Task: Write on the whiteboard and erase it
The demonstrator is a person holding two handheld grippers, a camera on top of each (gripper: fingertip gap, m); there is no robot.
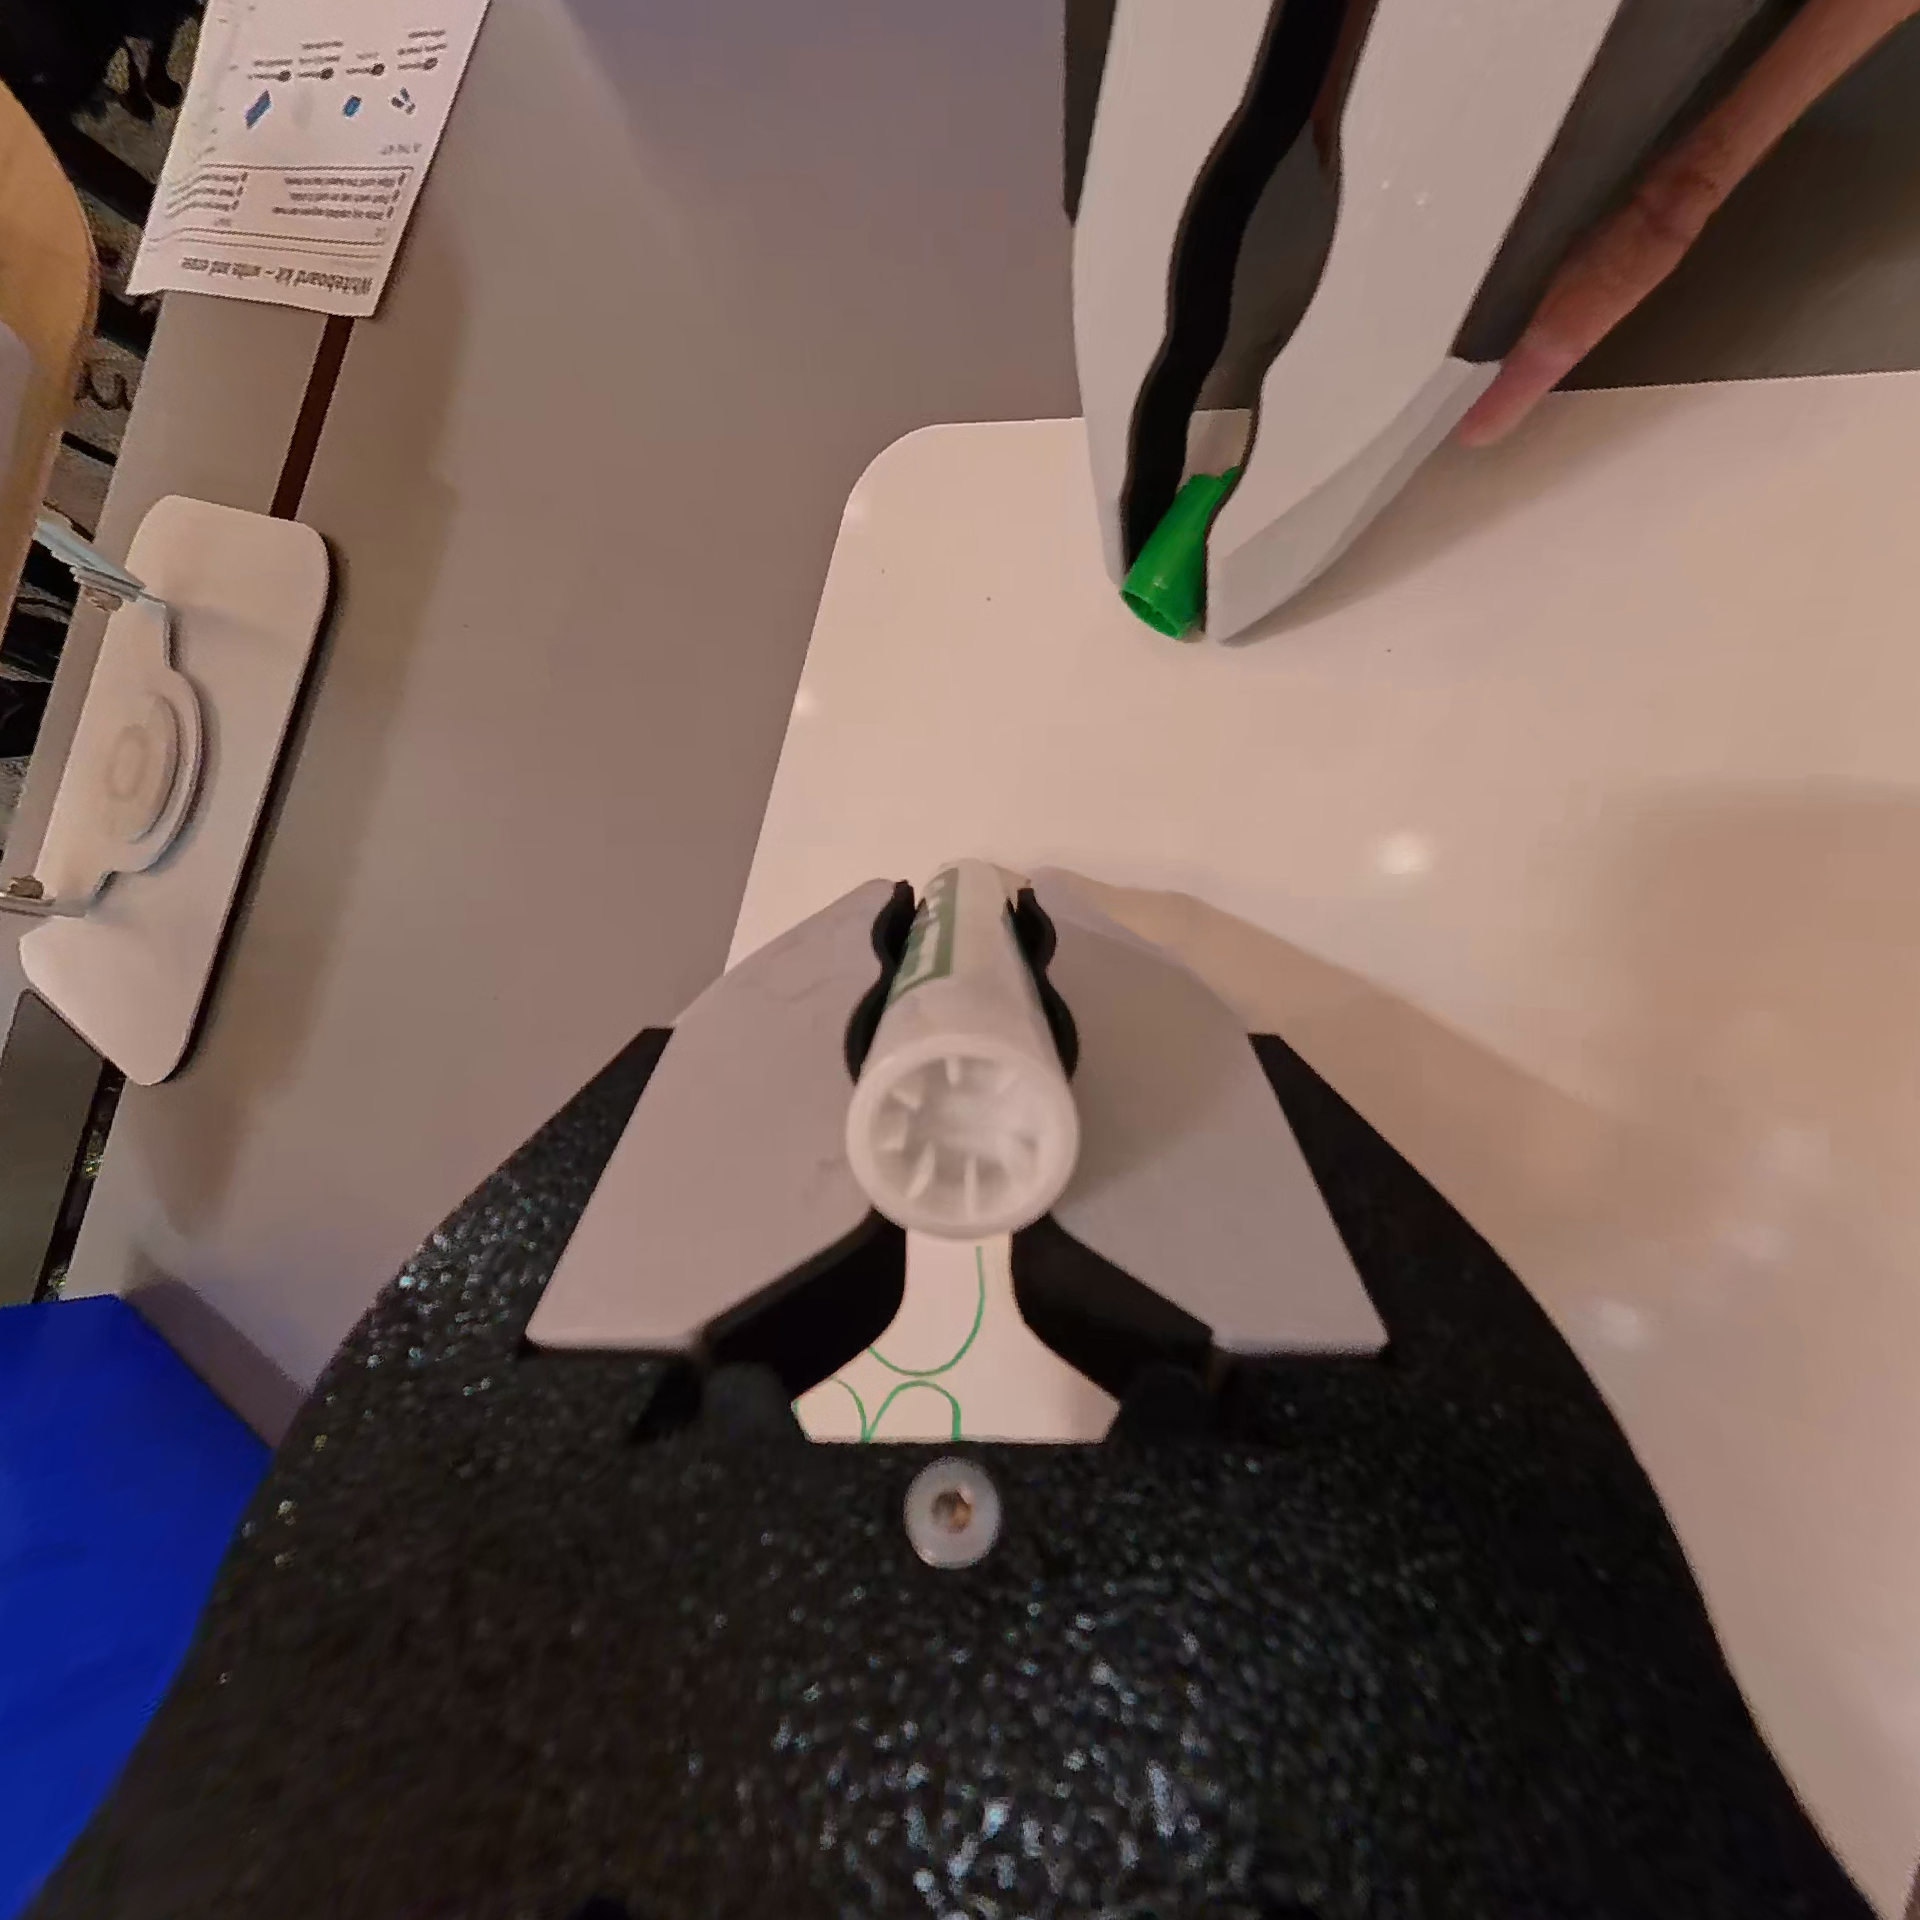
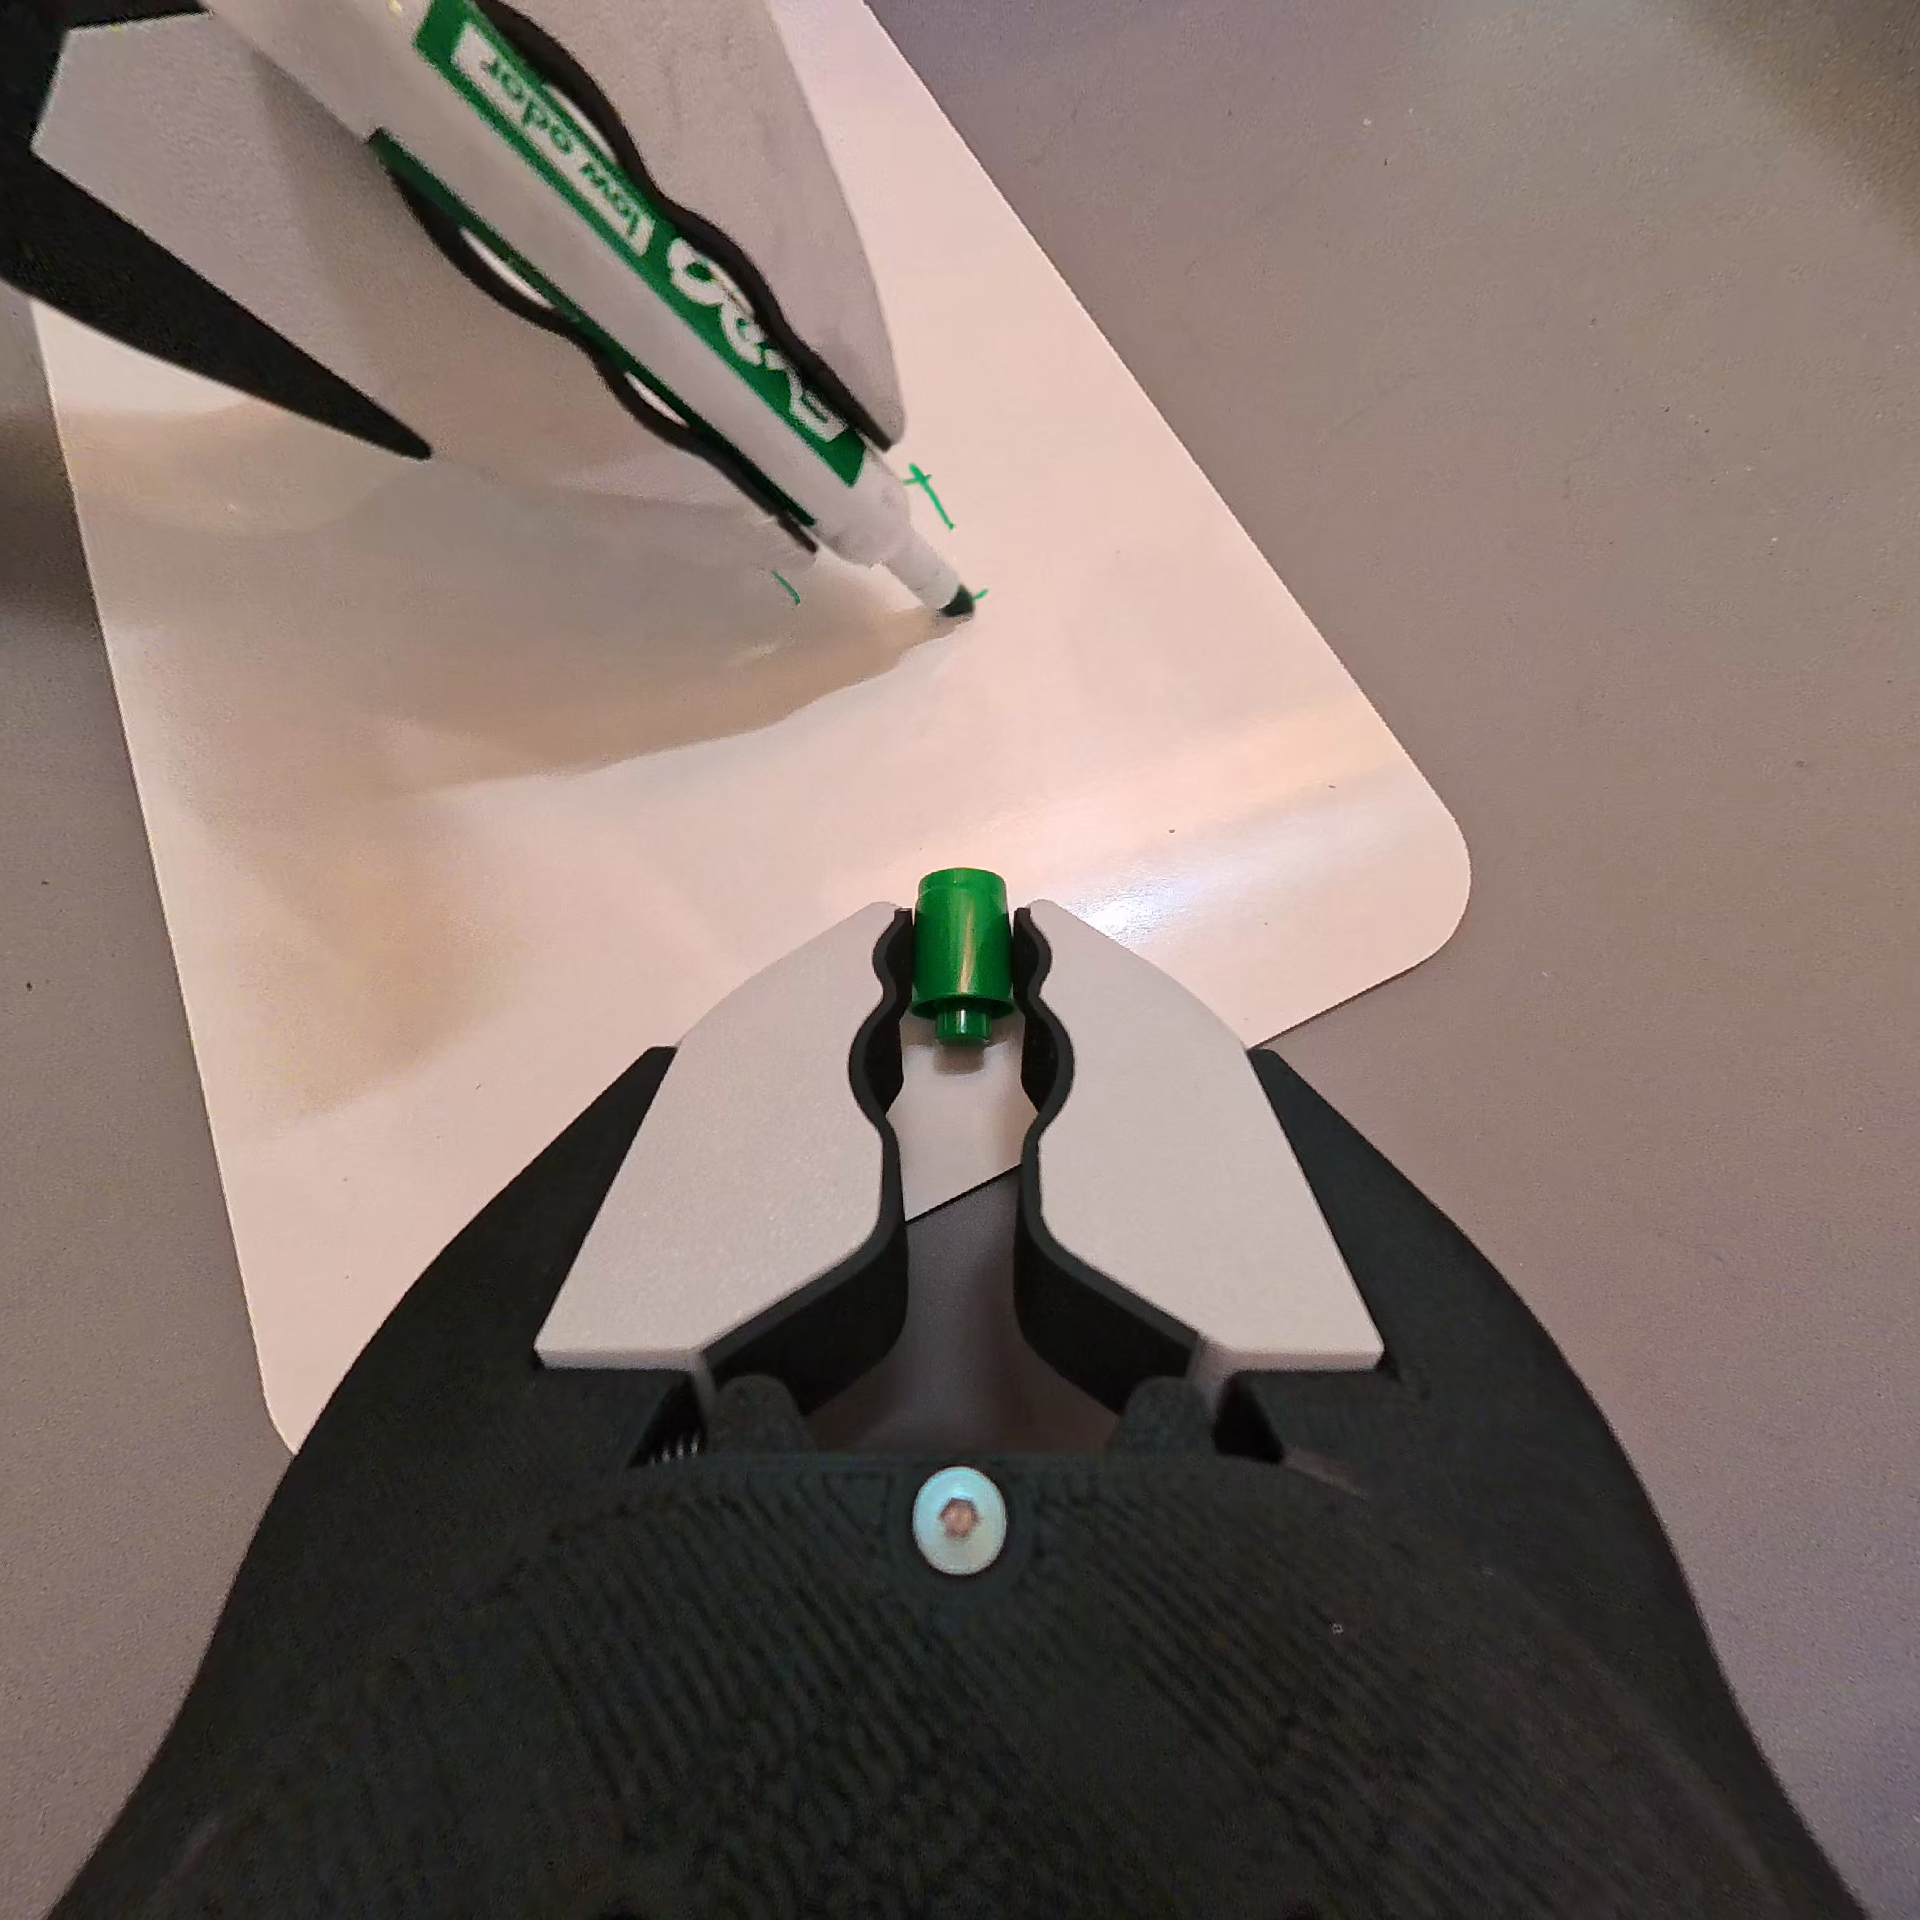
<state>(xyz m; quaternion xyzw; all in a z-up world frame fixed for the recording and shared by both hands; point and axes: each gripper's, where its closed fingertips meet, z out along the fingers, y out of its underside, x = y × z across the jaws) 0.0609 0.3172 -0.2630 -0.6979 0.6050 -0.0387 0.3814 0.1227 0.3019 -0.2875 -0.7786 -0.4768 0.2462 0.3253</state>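
Note:
A white whiteboard [image 1: 1351, 727] lies flat on a grey table; it also shows in the right wrist view [image 2: 623, 883]. My left gripper [image 1: 961, 894] is shut on a white and green marker [image 1: 961, 1039]. In the right wrist view the marker [image 2: 665, 301] points down with its tip on the board, beside short green strokes [image 2: 925, 488]. Green curved lines [image 1: 935, 1361] show under my left gripper. My right gripper [image 2: 961, 914] is shut on the green marker cap [image 2: 961, 956] over the board's near corner; it also shows in the left wrist view [image 1: 1184, 613].
A printed paper sheet [image 1: 301, 145] lies at the far left of the table. A white eraser pad with a handle [image 1: 177, 769] sits at the left edge. A blue object [image 1: 94, 1558] is at the lower left. A person's finger [image 1: 1621, 270] shows behind the right gripper. My left gripper is the nearer one to the blue object [image 1: 94, 1558]: about 25 cm, against 35 cm.

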